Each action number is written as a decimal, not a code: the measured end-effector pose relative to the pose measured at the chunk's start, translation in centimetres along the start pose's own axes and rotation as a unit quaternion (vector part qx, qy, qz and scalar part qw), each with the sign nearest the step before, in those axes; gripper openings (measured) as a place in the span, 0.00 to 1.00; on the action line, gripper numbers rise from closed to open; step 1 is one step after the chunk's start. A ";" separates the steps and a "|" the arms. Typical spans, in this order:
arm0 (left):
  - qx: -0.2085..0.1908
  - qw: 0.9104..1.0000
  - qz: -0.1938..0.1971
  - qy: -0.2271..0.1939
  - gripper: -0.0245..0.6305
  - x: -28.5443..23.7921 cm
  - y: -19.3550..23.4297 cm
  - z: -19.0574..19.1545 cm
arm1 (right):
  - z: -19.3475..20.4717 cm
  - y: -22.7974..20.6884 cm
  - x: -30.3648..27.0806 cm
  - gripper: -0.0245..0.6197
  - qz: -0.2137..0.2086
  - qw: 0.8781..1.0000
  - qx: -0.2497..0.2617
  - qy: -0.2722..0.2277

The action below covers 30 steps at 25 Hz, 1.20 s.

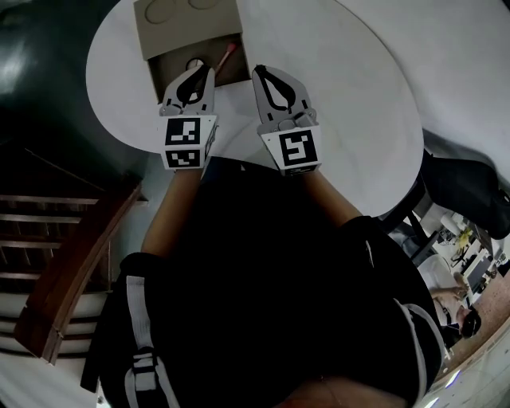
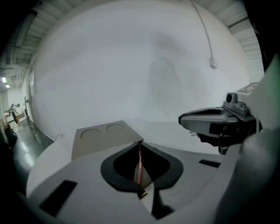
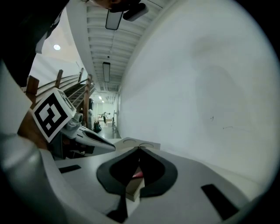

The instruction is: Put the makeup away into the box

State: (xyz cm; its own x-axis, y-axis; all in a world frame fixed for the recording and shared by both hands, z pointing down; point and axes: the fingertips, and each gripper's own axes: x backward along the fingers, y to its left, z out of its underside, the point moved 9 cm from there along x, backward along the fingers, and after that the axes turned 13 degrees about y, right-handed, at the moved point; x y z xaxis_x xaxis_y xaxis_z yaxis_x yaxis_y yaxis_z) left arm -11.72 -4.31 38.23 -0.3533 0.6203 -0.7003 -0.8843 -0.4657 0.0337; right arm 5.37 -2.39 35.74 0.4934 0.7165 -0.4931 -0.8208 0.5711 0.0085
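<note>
From the head view, the cardboard box (image 1: 187,24) sits at the far edge of the round white table (image 1: 343,119), its flap with two pressed circles folded back and its open part facing the person. A pink makeup stick (image 1: 226,56) lies slanted inside near the box's right wall, with a small round item (image 1: 194,63) beside it. The left gripper (image 1: 209,69) points over the near rim of the box, its tips just beside the stick's lower end. The right gripper (image 1: 259,71) hangs over the table just off the box's right near corner.

In the left gripper view, the left gripper (image 2: 140,142) has its jaws drawn together, tips touching and nothing pinched between them. The pink makeup stick (image 2: 139,168) shows through the oval gap behind the tips, down in the box (image 2: 103,135). The right gripper (image 2: 181,119) is near on the right.

In the right gripper view, the right gripper (image 3: 139,148) is likewise closed tip to tip and empty. Through its gap a box (image 3: 133,189) wall and a bit of the pink makeup stick (image 3: 137,175) show. The left gripper (image 3: 111,148) is at the left.
</note>
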 end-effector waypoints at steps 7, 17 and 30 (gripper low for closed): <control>0.000 0.996 -0.033 -0.087 0.05 6.7 -1.7 -1.1 | -3.4 1.0 3.6 0.07 0.008 0.997 0.012 -0.075; 0.025 0.983 -0.070 -0.165 0.05 14.8 -3.8 -1.5 | -5.1 2.5 8.6 0.07 0.020 0.993 0.032 -0.112; 0.009 0.980 -0.089 -0.180 0.05 16.0 -3.4 -0.6 | -5.1 4.2 9.2 0.07 0.032 0.992 0.040 -0.113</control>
State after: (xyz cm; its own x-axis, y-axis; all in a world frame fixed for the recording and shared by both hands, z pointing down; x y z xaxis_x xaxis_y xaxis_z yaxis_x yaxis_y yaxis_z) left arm -14.15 6.82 26.45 -0.2747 0.8745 -0.3998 -0.9457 -0.3209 -0.0523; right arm 5.03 4.56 26.76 0.5003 0.8189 -0.2812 -0.8317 0.5448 0.1070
